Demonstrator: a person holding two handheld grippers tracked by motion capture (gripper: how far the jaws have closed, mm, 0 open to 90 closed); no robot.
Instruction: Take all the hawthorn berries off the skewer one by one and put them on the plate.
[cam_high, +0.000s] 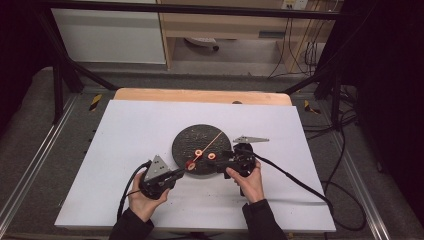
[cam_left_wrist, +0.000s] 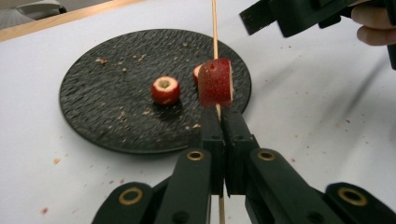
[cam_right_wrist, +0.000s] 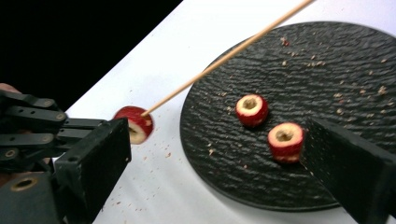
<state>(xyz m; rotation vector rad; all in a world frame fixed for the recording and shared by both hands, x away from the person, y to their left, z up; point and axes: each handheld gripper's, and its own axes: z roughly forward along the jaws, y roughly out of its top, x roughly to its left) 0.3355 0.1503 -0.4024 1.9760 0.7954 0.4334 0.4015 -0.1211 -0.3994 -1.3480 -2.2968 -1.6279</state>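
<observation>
A black round plate (cam_high: 190, 137) lies mid-table on the white sheet. My left gripper (cam_left_wrist: 219, 114) (cam_high: 181, 171) is shut on the lower end of a thin wooden skewer (cam_left_wrist: 214, 23) (cam_right_wrist: 224, 56). One red fruit piece (cam_left_wrist: 215, 83) (cam_right_wrist: 135, 123) is threaded on the skewer just above the jaws, off the plate's near-left edge. Two cored red pieces (cam_right_wrist: 252, 110) (cam_right_wrist: 286, 141) rest on the plate. My right gripper (cam_right_wrist: 219, 140) (cam_high: 214, 159) stands open low over the plate. The nearer loose piece sits just inside its right finger (cam_right_wrist: 350, 163).
Crumbs of fruit are scattered on the plate (cam_left_wrist: 121, 116) and on the white sheet (cam_high: 150, 125). A wooden table edge (cam_high: 200, 95) runs along the back. Black cables (cam_high: 300, 182) trail from the right gripper over the sheet's right side.
</observation>
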